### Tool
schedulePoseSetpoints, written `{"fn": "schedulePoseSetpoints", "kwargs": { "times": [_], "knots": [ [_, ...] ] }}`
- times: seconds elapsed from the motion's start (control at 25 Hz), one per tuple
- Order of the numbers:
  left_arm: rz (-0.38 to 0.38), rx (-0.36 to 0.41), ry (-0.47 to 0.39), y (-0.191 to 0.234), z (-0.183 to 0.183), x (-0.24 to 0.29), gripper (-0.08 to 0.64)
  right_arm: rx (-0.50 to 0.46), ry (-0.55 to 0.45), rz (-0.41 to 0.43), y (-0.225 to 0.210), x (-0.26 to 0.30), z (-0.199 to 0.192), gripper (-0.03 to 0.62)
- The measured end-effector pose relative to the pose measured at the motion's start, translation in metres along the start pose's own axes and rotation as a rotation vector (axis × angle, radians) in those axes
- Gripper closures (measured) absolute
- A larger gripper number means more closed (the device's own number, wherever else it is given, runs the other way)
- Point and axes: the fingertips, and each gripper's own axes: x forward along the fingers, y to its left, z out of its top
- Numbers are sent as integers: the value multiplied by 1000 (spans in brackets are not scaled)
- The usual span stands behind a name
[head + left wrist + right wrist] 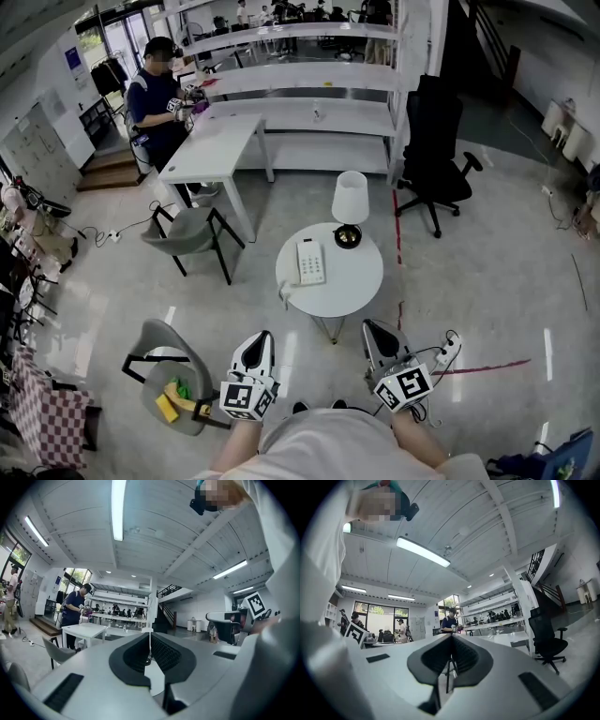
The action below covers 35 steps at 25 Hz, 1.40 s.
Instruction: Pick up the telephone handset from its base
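Note:
A white telephone (310, 261) lies on the round white table (361, 281) in the head view, its handset resting on the base and a cord hanging off the table's left edge. Both grippers are held close to my body, short of the table's near edge. My left gripper (257, 341) points at the table from the lower left, and in the left gripper view (150, 637) its dark pads meet with nothing between them. My right gripper (374, 330) is at the lower right, and in the right gripper view (451, 638) its jaws are also shut and empty. Neither touches the telephone.
A white table lamp (350, 208) stands on the table behind the telephone. Grey chairs (190, 232) (167, 367) stand to the left, a black office chair (434, 155) at the back right. A person (155, 98) works at a white desk (217, 145). A power strip (447, 350) lies on the floor.

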Motion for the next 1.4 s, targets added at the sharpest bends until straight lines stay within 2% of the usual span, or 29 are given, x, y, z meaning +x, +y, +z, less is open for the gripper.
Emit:
{"fn": "schedulePoseSetpoints", "kwargs": {
  "times": [0.68, 1.0, 1.4],
  "knots": [
    [45, -4, -10, -22, -7, 8, 537, 14, 2, 31, -26, -13, -3, 584],
    [40, -8, -9, -8, -7, 32, 537, 9, 6, 28, -38, 10, -4, 584],
    [8, -9, -4, 28, -10, 91, 537, 10, 23, 2, -67, 65, -17, 584]
  ]
}}
